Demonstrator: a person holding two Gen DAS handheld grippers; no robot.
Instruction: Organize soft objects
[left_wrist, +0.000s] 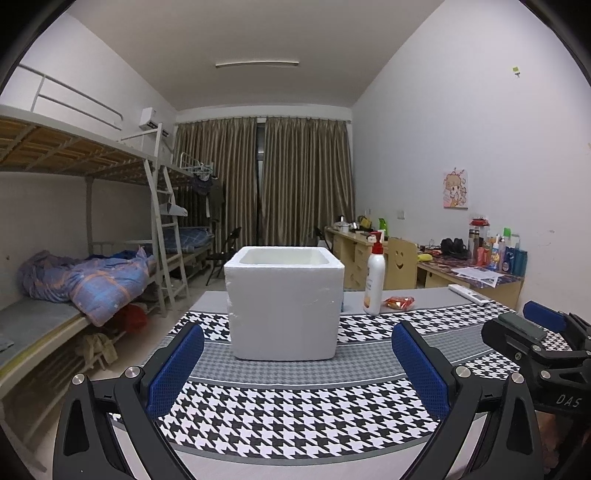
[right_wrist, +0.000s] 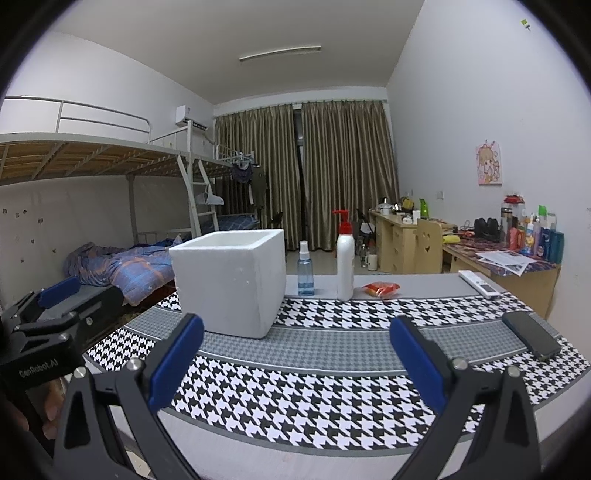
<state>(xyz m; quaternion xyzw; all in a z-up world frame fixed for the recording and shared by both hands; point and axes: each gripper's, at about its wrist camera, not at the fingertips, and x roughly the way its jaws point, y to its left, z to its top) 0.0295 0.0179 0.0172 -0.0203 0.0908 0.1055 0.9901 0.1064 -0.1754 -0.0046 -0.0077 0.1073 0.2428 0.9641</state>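
1. Snack packet (right_wrist: 381, 288) – red, lying on the table (right_wrist: 332, 347) just right of the pump bottle (right_wrist: 345, 258), behind the foam box (right_wrist: 229, 280).
2. Likely light, crinkly, crushable – pinch its edge.
3. Left gripper (left_wrist: 297, 369) and right gripper (right_wrist: 295, 365) gape wide, empty.

Both wrist views low, facing foam box (left_wrist: 283, 302)

The foam box (left_wrist: 282, 302) looks like white expanded polystyrene, matt and grainy, and it stands on a woven houndstooth tablecloth (right_wrist: 314, 391) with a flat cloth finish. The pump bottle (right_wrist: 345, 258) is smooth white plastic with a red pump, the spray bottle (right_wrist: 305, 273) clear bluish plastic, and the snack packet (right_wrist: 381, 288) shiny red wrapper film. Both grippers have matt black plastic arms with silvery metal screws and textured blue pads (left_wrist: 177, 369), while the phone (right_wrist: 532, 334) shows a dark glossy face.
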